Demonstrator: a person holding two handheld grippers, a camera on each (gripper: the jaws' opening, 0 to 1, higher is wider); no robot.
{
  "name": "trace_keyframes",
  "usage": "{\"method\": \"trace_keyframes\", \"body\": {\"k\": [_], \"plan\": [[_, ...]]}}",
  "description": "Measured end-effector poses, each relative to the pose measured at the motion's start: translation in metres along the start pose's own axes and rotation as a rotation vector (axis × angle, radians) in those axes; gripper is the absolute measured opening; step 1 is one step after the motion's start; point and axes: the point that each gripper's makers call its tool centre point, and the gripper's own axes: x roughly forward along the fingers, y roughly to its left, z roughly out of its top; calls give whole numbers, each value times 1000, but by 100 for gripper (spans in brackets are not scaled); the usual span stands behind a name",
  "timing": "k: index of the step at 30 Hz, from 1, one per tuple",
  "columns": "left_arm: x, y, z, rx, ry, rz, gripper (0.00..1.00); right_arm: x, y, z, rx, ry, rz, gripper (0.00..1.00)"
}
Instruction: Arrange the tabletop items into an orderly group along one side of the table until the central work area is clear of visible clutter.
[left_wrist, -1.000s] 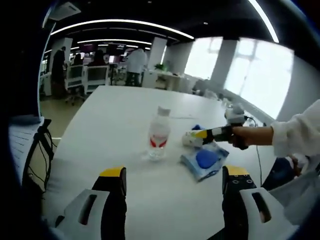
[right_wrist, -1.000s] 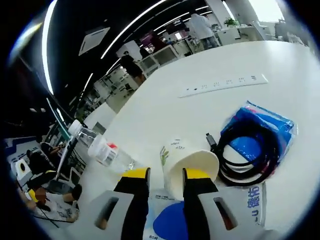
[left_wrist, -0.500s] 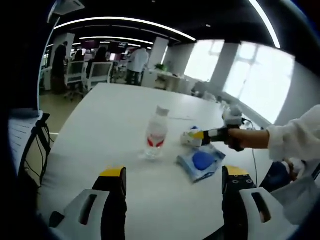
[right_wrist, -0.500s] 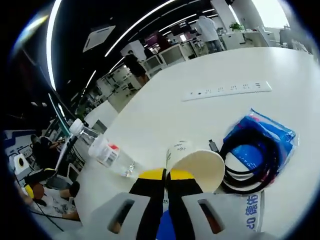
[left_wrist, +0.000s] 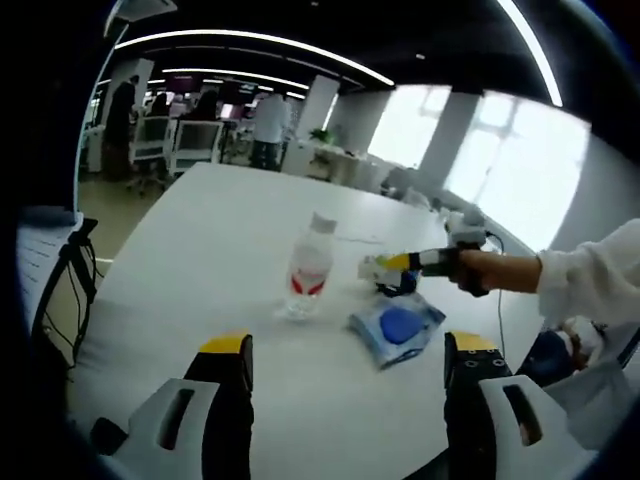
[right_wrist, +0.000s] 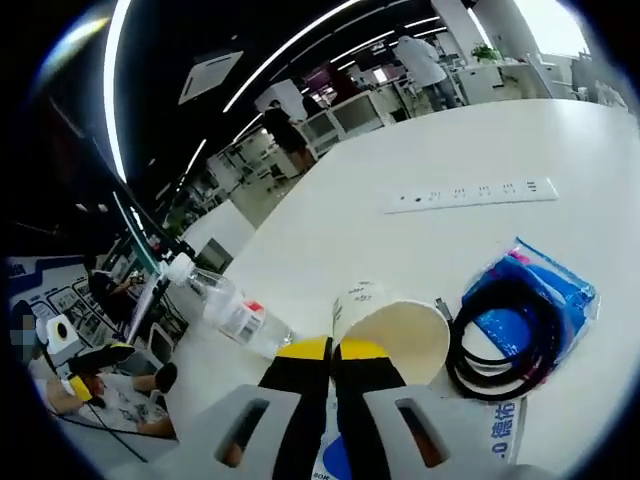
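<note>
Right hand-held gripper (right_wrist: 332, 352) pinching one paper cup (right_wrist: 392, 327), left hand-held gripper (left_wrist: 346, 358) spread wide, one bottle (left_wrist: 306, 267), apparently one cable (right_wrist: 503, 334).

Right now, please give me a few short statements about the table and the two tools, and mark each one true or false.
1. The right tool is shut on the rim of the white paper cup. True.
2. The clear plastic water bottle lies flat. False: it stands upright.
3. The left tool holds the blue wipes packet. False: it is open with nothing between its jaws.
4. A black coiled cable lies on a blue packet. True.
</note>
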Motion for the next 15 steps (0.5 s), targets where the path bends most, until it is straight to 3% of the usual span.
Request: {"method": "trace_keyframes", "body": {"k": [7, 10, 15], "plan": [[2, -2, -1, -1, 3, -19, 75, 0, 13, 4, -135, 66, 35, 0], [2, -2, -2, -2, 4, -18, 74, 0, 20, 2, -249, 134, 54, 0], [1, -4, -1, -10, -4, -21, 74, 5, 27, -5, -301, 187, 78, 0]]}}
